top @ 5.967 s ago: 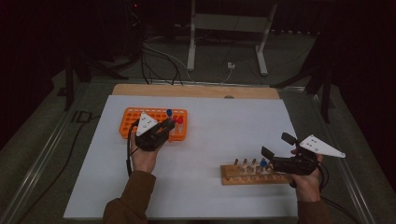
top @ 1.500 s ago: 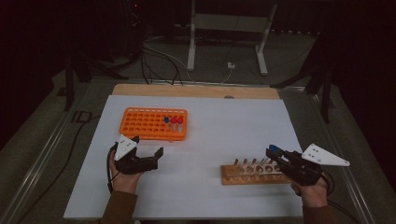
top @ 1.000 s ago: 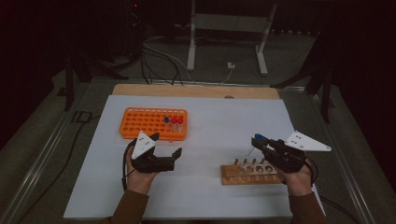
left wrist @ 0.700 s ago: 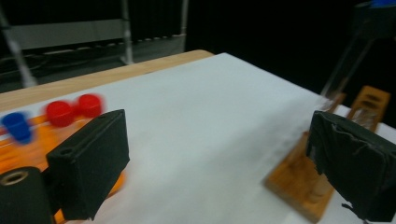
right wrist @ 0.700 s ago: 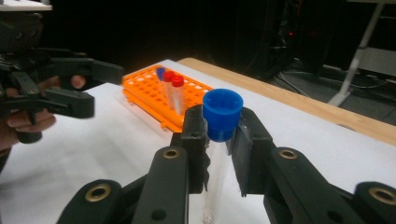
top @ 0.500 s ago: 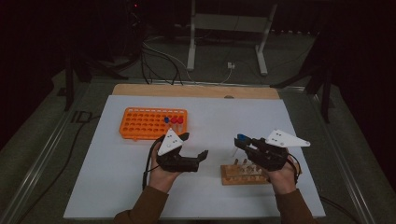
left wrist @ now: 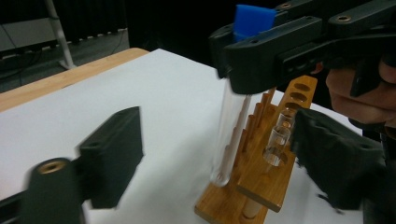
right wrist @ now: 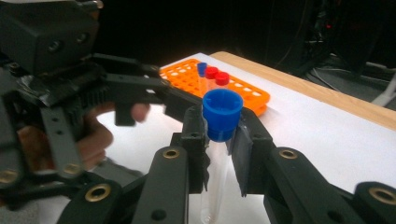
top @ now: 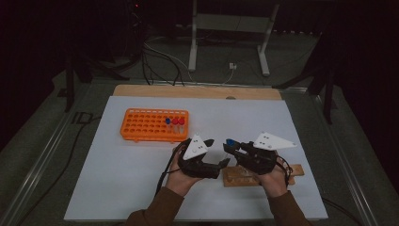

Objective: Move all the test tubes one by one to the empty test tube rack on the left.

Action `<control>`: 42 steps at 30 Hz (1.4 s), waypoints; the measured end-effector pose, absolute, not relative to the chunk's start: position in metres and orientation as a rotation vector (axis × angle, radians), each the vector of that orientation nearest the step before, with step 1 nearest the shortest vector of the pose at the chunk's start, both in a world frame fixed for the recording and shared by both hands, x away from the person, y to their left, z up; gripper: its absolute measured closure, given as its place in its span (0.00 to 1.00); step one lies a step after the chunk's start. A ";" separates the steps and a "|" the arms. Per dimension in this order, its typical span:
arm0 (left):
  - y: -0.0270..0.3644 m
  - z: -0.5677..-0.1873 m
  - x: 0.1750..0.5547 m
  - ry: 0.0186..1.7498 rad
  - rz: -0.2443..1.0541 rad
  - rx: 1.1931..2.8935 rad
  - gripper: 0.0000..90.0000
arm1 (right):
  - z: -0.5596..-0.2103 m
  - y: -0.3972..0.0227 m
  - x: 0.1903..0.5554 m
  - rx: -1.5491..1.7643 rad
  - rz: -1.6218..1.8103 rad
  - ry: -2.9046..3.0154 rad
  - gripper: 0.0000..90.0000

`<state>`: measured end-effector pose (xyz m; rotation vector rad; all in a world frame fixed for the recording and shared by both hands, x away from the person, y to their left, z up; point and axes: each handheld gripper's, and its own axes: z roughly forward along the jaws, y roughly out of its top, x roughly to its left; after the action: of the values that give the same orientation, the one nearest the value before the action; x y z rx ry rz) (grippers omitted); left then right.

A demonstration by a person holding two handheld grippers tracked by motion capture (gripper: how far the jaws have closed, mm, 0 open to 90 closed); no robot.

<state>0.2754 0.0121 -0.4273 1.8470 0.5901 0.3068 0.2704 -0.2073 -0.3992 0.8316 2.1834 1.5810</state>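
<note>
— Behind our hands on the white worktop [top: 117,188], what stands around?
— We see an orange rack [top: 150,125] with red and blue caps, well apart; nearer, a wooden rack [left wrist: 261,168] stands just beside the tube. Dark room beyond.
— And the tube?
— Clear glass, blue cap [right wrist: 222,114], upright in our right claw [right wrist: 219,154], pinched below the cap. Our left claw [left wrist: 219,154] has just been closing, jaws on either side of the tube [left wrist: 231,135], not touching.
</note>
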 end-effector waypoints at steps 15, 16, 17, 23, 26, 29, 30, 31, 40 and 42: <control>0.011 -0.431 0.275 0.540 0.281 1.883 0.85 | -0.402 -0.201 0.270 0.825 1.604 2.210 0.85; 0.010 -0.431 0.275 0.538 0.281 1.885 0.85 | -0.403 -0.201 0.270 0.826 1.603 2.214 0.84; 0.010 -0.432 0.275 0.538 0.277 1.884 0.85 | -0.403 -0.201 0.270 0.827 1.602 2.217 0.84; 0.018 -0.435 0.279 0.582 0.289 1.879 0.86 | -0.401 -0.211 0.269 0.826 1.644 2.198 0.57; 0.026 -0.436 0.281 0.610 0.294 1.863 0.86 | -0.401 -0.221 0.269 0.856 1.619 2.174 0.41; 0.033 -0.436 0.282 0.631 0.305 1.853 0.86 | -0.402 -0.231 0.268 0.896 1.588 2.140 0.32; 0.036 -0.436 0.282 0.637 0.309 1.849 0.86 | -0.403 -0.234 0.267 0.907 1.575 2.129 0.30; 0.038 -0.436 0.283 0.643 0.312 1.846 0.86 | -0.404 -0.237 0.266 0.915 1.560 2.117 0.27; 0.059 -0.435 0.285 0.697 0.342 1.819 0.86 | -0.415 -0.266 0.259 0.989 1.552 2.049 0.13; 0.062 -0.435 0.286 0.704 0.350 1.817 0.86 | -0.416 -0.271 0.258 1.000 1.551 2.043 0.08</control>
<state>0.2861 0.0618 -0.4350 1.8165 0.7041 0.3497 0.2581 -0.2708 -0.4164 1.0003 2.0428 1.5507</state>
